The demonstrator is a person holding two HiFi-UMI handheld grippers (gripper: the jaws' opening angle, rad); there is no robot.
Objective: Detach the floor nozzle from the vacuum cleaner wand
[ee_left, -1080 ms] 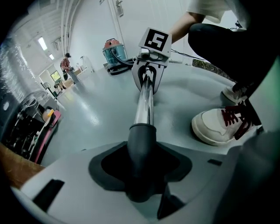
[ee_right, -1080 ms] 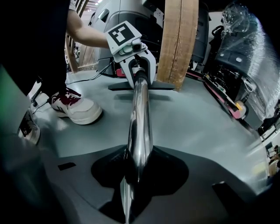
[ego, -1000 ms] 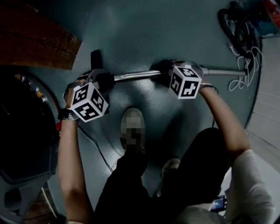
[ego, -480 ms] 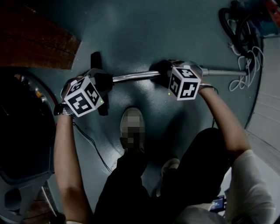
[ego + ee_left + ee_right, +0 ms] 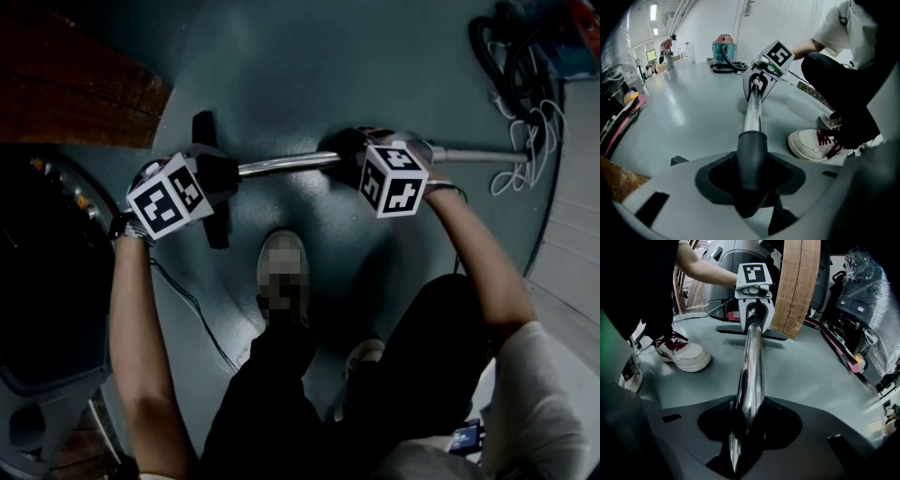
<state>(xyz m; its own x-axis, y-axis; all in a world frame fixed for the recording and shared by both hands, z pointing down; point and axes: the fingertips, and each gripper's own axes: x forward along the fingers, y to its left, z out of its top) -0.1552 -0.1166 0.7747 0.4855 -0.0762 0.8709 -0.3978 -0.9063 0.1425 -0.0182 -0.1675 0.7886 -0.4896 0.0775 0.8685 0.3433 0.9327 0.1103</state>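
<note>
The floor nozzle [image 5: 217, 223] lies on the grey floor [image 5: 281, 66], joined to the shiny wand [image 5: 281, 165] that runs off to the right. The left gripper [image 5: 751, 180] pinches the nozzle's dark neck [image 5: 751, 152] — the right gripper [image 5: 746, 423] pinches the wand. A white shoe [image 5: 283, 267] is nearby.

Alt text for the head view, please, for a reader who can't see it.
Seen from above, the left hand-held gripper is closed on the neck of the nozzle. The right hand-held gripper is closed on the chrome wand joined to it. The wand runs across the picture above a grey floor, with the person's white shoe just below it.
</note>
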